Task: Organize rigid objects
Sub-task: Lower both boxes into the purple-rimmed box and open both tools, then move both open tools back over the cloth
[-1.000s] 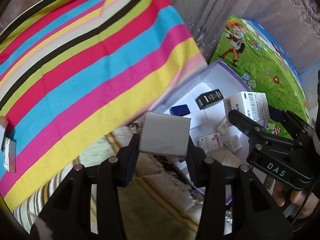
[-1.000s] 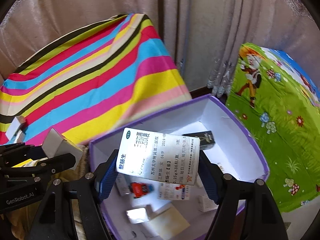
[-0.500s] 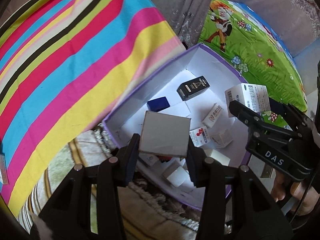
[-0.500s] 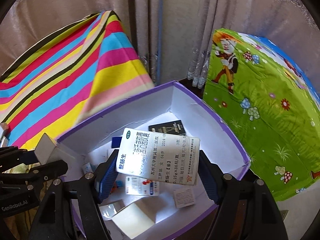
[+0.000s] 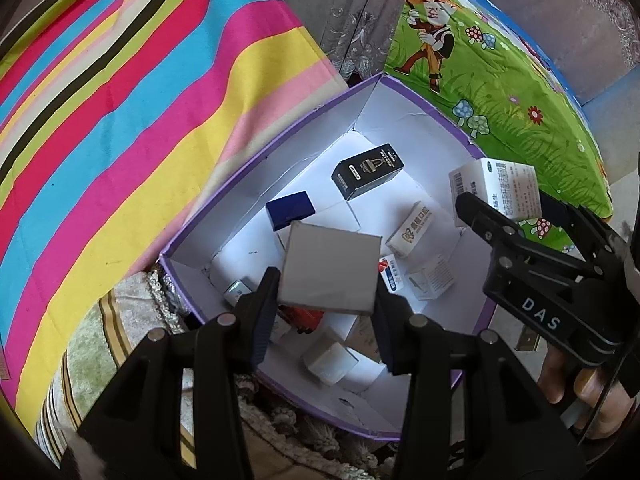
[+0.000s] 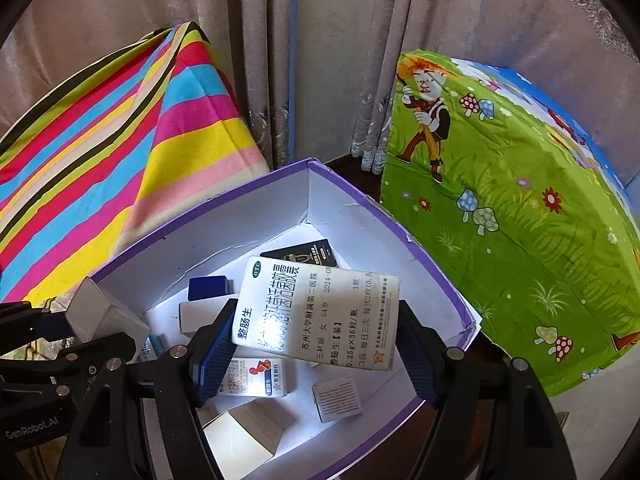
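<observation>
My left gripper (image 5: 326,300) is shut on a plain grey-white box (image 5: 330,266), held over the near-left part of the open purple-rimmed white box (image 5: 248,168). My right gripper (image 6: 314,344) is shut on a white medicine box with Chinese print (image 6: 320,312), held over the same container (image 6: 400,232). In the left wrist view the right gripper (image 5: 520,236) and its medicine box (image 5: 496,184) sit at the container's right side. Inside lie a black box (image 5: 368,170), a dark blue box (image 5: 290,210) and several small white boxes.
A rainbow-striped cloth (image 5: 120,120) covers the surface on the left. A green cartoon-print cloth (image 5: 500,80) covers the one on the right. Curtains (image 6: 320,60) hang behind. A patterned rug (image 5: 100,340) lies under the container's near-left corner.
Both grippers have moved with their boxes from beside the striped cloth to above the open container, which now fills the middle of both views. Both grips are unchanged.
</observation>
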Motion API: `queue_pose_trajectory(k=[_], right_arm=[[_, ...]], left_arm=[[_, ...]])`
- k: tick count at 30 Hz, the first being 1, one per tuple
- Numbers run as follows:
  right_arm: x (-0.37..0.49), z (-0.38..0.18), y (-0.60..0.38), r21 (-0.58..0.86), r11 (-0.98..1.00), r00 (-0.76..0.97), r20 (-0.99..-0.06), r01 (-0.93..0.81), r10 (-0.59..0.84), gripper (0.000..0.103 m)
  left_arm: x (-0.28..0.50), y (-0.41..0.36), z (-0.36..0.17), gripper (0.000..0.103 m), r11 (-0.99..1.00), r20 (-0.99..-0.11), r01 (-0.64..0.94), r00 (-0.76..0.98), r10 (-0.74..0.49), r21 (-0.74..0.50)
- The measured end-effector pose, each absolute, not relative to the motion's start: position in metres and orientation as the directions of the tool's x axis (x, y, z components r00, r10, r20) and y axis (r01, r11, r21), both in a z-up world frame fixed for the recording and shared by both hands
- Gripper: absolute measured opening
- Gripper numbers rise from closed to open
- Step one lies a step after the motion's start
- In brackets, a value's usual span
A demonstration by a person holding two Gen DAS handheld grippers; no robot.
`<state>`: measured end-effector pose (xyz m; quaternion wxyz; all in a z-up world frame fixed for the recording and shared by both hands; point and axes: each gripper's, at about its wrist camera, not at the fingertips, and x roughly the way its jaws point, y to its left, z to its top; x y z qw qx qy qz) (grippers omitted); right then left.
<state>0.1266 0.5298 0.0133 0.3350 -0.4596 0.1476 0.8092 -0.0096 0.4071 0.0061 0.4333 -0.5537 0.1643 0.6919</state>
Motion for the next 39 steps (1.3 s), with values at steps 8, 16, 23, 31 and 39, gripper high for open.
queue_pose_trajectory(k=[8, 16, 23, 31, 39], right_arm=[[0.128, 0.012, 0.534, -0.075, -0.723, -0.343, -0.843, -0.687, 0.413, 0.075], [0.129, 0.008, 0.537, -0.082, -0.712, -0.324, -0.850, -0.697, 0.415, 0.075], [0.131, 0.009, 0.542, -0.071, -0.697, -0.319, -0.853, -0.713, 0.413, 0.077], [0.132, 0.010, 0.541, -0.053, -0.693, -0.321, -0.859, -0.719, 0.398, 0.083], [0.124, 0.021, 0.524, -0.030, -0.726, -0.363, -0.851, -0.687, 0.379, 0.084]], left_arm=[[-0.010, 0.410, 0.006, 0.047, -0.571, -0.906, -0.778, -0.008, 0.422, -0.260], [-0.010, 0.416, 0.003, 0.047, -0.572, -0.907, -0.776, 0.001, 0.420, -0.266], [-0.007, 0.420, 0.001, 0.067, -0.553, -0.902, -0.780, 0.033, 0.430, -0.292], [-0.010, 0.413, 0.001, 0.069, -0.581, -0.903, -0.754, 0.039, 0.427, -0.307], [-0.020, 0.383, 0.011, 0.069, -0.625, -0.896, -0.717, -0.001, 0.444, -0.309]])
